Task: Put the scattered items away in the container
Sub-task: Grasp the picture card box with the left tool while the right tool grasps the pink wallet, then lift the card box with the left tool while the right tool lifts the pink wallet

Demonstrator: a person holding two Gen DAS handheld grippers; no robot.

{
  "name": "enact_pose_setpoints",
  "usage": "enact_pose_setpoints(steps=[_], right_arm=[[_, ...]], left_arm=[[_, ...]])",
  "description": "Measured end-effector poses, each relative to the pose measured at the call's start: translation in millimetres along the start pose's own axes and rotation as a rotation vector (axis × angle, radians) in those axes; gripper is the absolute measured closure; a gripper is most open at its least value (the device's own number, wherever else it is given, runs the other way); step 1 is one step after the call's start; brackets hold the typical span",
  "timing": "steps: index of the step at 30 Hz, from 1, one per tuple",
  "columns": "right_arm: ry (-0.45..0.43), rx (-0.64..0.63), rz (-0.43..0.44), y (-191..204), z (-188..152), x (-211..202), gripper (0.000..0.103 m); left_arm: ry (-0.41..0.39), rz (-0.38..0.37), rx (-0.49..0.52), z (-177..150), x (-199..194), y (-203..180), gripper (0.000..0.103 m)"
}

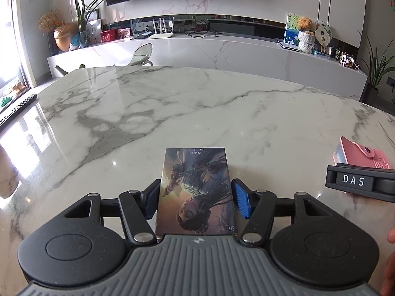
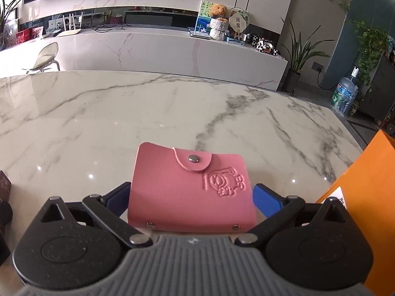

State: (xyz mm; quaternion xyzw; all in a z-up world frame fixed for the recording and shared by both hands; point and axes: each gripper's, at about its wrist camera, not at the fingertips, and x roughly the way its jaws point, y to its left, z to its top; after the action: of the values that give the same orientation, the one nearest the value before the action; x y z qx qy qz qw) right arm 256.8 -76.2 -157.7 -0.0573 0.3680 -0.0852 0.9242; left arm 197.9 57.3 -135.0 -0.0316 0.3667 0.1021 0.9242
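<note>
Looking through the left wrist camera first: the left gripper point(image 1: 195, 198) has its jaws clamped on a slim rectangular pack with a glossy illustrated cover of a figure point(image 1: 195, 192), one blue pad pressed against each long edge. The pack sticks out forward over the white marble worktop with grey veins point(image 1: 172, 113), and the picture on it reads upside down from here. Can't tell whether its far end touches the surface or sits just above it. Off to the right edge you can see the pink leather card holder with a snap flap point(image 1: 358, 154), with the black body of the right gripper point(image 1: 360, 182), labelled DAS, just in front of it. A bit of a hand point(image 1: 390, 261) peeks in at the lower right corner.

Now the right wrist camera: the right gripper point(image 2: 192, 197) has its jaws closed on that pink card holder point(image 2: 190, 192), blue pads against both sides, snap button and an embossed cartoon facing up. It's held over the same marble worktop point(image 2: 123, 113). An orange paper bag with a white label point(image 2: 367, 202) stands right beside the gripper on its right side. The dark corner of the illustrated pack point(image 2: 5, 183) shows at the far left edge.
</note>
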Motion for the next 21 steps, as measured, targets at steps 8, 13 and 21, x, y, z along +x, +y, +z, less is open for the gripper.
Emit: enact_pose_setpoints(steps=[8, 13, 21], right_arm=[[0.046, 0.007, 0.004, -8.0, 0.2, -1.9, 0.000], [0.063, -0.019, 0.016, -4.9, -7.3, -12.4, 0.001], [0.082, -0.069, 0.066, 2.8, -28.4, -40.7, 0.002]], left_arm=[[0.011, -0.002, 0.006, -0.2, -1.9, -0.6, 0.034], [0.018, -0.015, 0.024, -2.1, -5.0, -3.2, 0.036], [0.030, -0.045, 0.066, -7.3, -12.4, -10.8, 0.036]])
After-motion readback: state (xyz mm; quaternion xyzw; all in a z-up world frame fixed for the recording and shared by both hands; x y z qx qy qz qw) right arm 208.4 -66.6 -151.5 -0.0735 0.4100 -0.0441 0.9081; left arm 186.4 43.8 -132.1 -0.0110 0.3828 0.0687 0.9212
